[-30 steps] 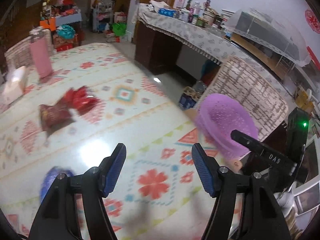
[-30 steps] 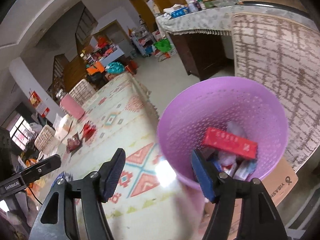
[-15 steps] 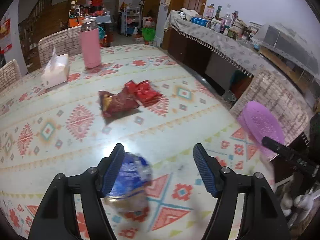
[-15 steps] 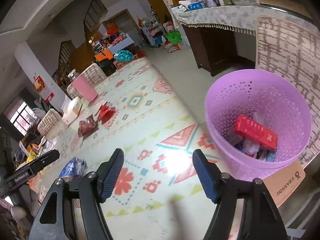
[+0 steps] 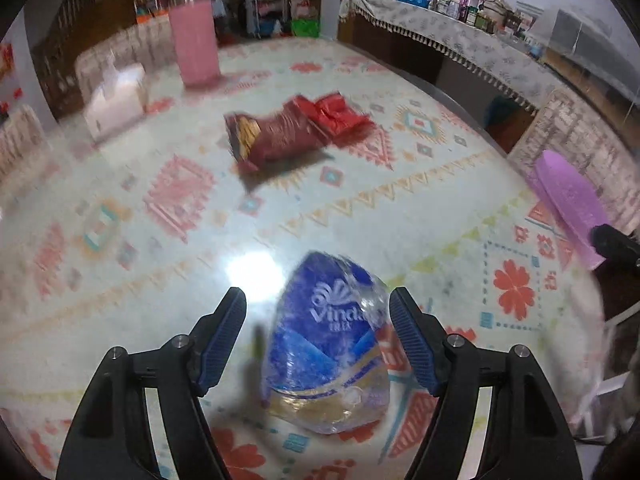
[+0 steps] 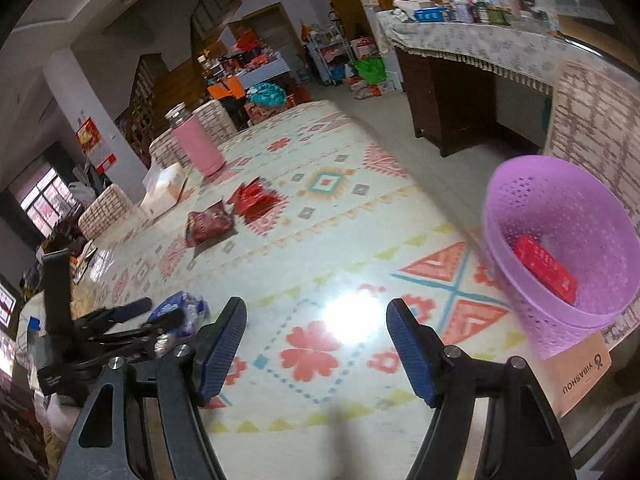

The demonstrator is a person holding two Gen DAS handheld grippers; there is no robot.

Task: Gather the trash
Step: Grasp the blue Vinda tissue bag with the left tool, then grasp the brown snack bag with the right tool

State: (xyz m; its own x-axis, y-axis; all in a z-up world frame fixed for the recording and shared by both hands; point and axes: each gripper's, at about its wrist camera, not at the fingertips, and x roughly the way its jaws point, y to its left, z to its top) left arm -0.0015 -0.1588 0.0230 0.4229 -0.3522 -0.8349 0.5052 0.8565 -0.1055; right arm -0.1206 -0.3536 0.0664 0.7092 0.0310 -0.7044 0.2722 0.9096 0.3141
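Bare table point(image 6: 320, 248) ahead of your right gripper point(image 6: 316, 328); purple basket point(image 6: 560, 248) blocks its right, left gripper point(image 6: 160, 316) its left.

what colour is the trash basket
Light purple basket, perforated; clearest in the right wrist view.

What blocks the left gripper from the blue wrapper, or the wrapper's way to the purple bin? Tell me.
Nothing visible. The left gripper is open with the blue wrapper already between its fingers. From there to the purple bin only bare tablecloth shows.
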